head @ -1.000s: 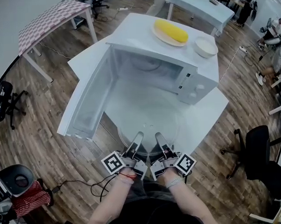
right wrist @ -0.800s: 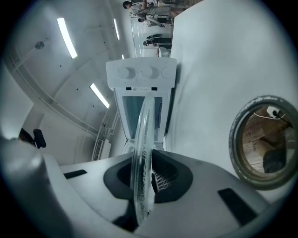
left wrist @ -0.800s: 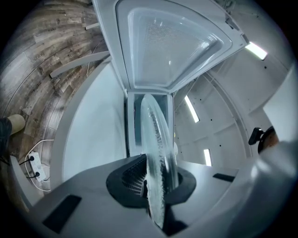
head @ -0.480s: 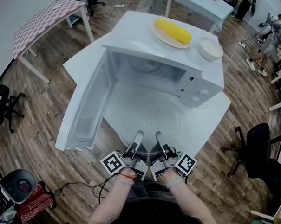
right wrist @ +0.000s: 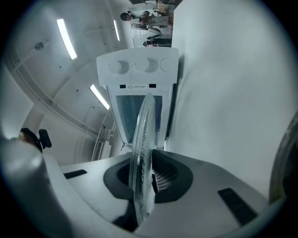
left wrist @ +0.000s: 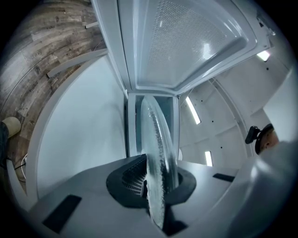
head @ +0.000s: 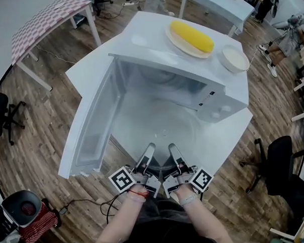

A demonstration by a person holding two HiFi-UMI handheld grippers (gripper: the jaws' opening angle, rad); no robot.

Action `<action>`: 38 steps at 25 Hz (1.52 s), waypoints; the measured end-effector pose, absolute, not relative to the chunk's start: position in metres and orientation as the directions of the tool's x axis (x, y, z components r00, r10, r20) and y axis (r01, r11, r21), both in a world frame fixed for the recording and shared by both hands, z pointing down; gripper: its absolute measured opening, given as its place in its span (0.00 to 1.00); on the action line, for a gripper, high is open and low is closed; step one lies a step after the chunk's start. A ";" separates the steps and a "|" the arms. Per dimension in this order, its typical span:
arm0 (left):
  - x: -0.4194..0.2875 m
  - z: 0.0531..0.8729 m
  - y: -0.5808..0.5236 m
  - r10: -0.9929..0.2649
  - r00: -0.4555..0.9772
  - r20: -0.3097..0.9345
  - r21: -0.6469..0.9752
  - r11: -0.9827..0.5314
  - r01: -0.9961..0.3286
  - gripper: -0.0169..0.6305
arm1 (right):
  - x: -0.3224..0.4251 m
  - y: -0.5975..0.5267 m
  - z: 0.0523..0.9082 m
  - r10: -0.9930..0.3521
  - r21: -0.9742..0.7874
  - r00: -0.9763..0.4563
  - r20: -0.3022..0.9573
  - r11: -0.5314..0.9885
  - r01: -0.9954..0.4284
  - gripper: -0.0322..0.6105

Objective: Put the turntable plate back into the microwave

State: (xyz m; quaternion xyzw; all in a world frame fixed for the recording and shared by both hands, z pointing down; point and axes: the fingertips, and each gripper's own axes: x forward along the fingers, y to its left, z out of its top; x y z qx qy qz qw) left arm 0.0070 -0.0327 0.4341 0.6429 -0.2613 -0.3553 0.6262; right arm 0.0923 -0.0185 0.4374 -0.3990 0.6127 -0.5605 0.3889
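Moved: microwave (head: 190, 76) looms larger and nearer in the head view than a second ago. Both grippers keep the same pose low in frame, so the plate has closed on the opening.
Left gripper (head: 149, 153): fingers clamped on the near rim of the glass turntable plate (head: 160, 133). Its own view shows the rim edge-on, pinched between them (left wrist: 156, 181).
Right gripper (head: 172, 152): same, fingers shut on the near rim, just right of the left one. Its own view shows the glass (right wrist: 142, 139) edge-on in the grip, with the control panel (right wrist: 138, 67) ahead.
Plate position: roughly level, near end sticking out past the near edge of the worktop (head: 89, 71), in front of the open cavity (head: 160, 88). Far rim is at the mouth or just inside; glass is clear, can't tell which.
Door (head: 94, 121): swung wide open to the left, out of the path.
Roof load: corn cob (head: 191, 35) on a dish (head: 176, 43) and a bowl (head: 234, 58) at far right, not in the way.
Done: plate is held two-handed and lined up with the opening.
Left: push in, centre it on the cavity floor, lower, release both grippers. Hub or roller ring not visible from here.
Risk (my read): grip is on the near rim only, so the far side can sag and catch the sill.
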 end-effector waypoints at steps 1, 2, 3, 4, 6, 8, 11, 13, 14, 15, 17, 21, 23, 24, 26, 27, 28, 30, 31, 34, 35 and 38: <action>0.007 0.435 -0.035 -0.780 0.612 -0.128 0.991 -0.079 0.106 0.08 | 0.092 -0.021 0.438 -0.925 -0.997 -0.378 -0.030 0.053 -0.052 0.11; 0.007 0.435 -0.037 -0.779 0.614 -0.128 0.991 -0.080 0.105 0.08 | 0.092 -0.023 0.438 -0.926 -0.997 -0.377 -0.030 0.053 -0.050 0.11; 0.007 0.435 -0.040 -0.777 0.616 -0.128 0.991 -0.082 0.104 0.08 | 0.092 -0.025 0.439 -0.927 -0.997 -0.375 -0.029 0.052 -0.050 0.11; 0.007 0.435 -0.042 -0.776 0.618 -0.128 0.991 -0.082 0.103 0.08 | 0.092 -0.027 0.439 -0.927 -0.998 -0.373 -0.029 0.051 -0.049 0.11; 0.006 0.435 -0.047 -0.773 0.622 -0.126 0.992 -0.082 0.099 0.08 | 0.092 -0.031 0.440 -0.929 -0.998 -0.369 -0.029 0.050 -0.047 0.11; 0.005 0.437 -0.052 -0.772 0.624 -0.121 0.992 -0.078 0.095 0.08 | 0.091 -0.036 0.440 -0.930 -0.998 -0.367 -0.030 0.051 -0.046 0.11; 0.005 0.439 -0.061 -0.771 0.625 -0.122 0.992 -0.075 0.101 0.08 | 0.090 -0.045 0.441 -0.930 -0.998 -0.365 -0.028 0.049 -0.048 0.11; 0.005 0.439 -0.067 -0.771 0.625 -0.126 0.991 -0.077 0.105 0.08 | 0.091 -0.051 0.443 -0.931 -0.998 -0.363 -0.023 0.044 -0.051 0.11; 0.006 0.440 -0.070 -0.771 0.625 -0.126 0.991 -0.076 0.106 0.08 | 0.091 -0.054 0.444 -0.932 -0.998 -0.362 -0.020 0.042 -0.053 0.11; 0.007 0.441 -0.073 -0.770 0.626 -0.123 0.992 -0.073 0.105 0.08 | 0.092 -0.057 0.445 -0.933 -0.998 -0.361 -0.019 0.042 -0.054 0.11; 0.009 0.443 -0.079 -0.770 0.627 -0.120 0.992 -0.069 0.105 0.08 | 0.094 -0.063 0.446 -0.934 -0.998 -0.357 -0.022 0.044 -0.054 0.11; 0.012 0.446 -0.090 -0.765 0.632 -0.126 0.991 -0.072 0.109 0.08 | 0.097 -0.072 0.450 -0.937 -0.998 -0.348 -0.019 0.039 -0.052 0.11; 0.012 0.446 -0.095 -0.763 0.633 -0.131 0.991 -0.080 0.109 0.08 | 0.098 -0.077 0.453 -0.938 -0.998 -0.346 -0.017 0.039 -0.057 0.11; 0.013 0.446 -0.099 -0.763 0.632 -0.135 0.990 -0.085 0.109 0.08 | 0.099 -0.080 0.453 -0.938 -0.997 -0.346 -0.017 0.040 -0.060 0.11; 0.014 0.448 -0.104 -0.763 0.632 -0.135 0.990 -0.087 0.107 0.08 | 0.101 -0.086 0.455 -0.939 -0.997 -0.344 -0.021 0.046 -0.064 0.11; 0.014 0.449 -0.107 -0.763 0.633 -0.132 0.991 -0.085 0.104 0.08 | 0.101 -0.089 0.455 -0.939 -0.997 -0.344 -0.025 0.049 -0.064 0.11; 0.014 0.450 -0.109 -0.764 0.632 -0.127 0.992 -0.082 0.099 0.08 | 0.100 -0.092 0.455 -0.938 -0.997 -0.345 -0.029 0.053 -0.061 0.11; 0.013 0.451 -0.112 -0.766 0.631 -0.121 0.992 -0.082 0.091 0.08 | 0.099 -0.096 0.454 -0.937 -0.997 -0.348 -0.036 0.058 -0.054 0.11; 0.013 0.451 -0.114 -0.767 0.630 -0.121 0.993 -0.084 0.088 0.08 | 0.098 -0.098 0.454 -0.936 -0.997 -0.351 -0.037 0.059 -0.053 0.11; 0.014 0.450 -0.120 -0.771 0.624 -0.125 0.992 -0.089 0.089 0.08 | 0.100 -0.104 0.453 -0.932 -0.996 -0.359 -0.040 0.065 -0.057 0.11; 0.014 0.450 -0.121 -0.772 0.623 -0.128 0.992 -0.093 0.089 0.08 | 0.100 -0.106 0.453 -0.932 -0.996 -0.361 -0.043 0.068 -0.058 0.11; 0.016 0.450 -0.128 -0.771 0.623 -0.133 0.991 -0.101 0.086 0.08 | 0.102 -0.113 0.453 -0.931 -0.995 -0.360 -0.052 0.079 -0.058 0.11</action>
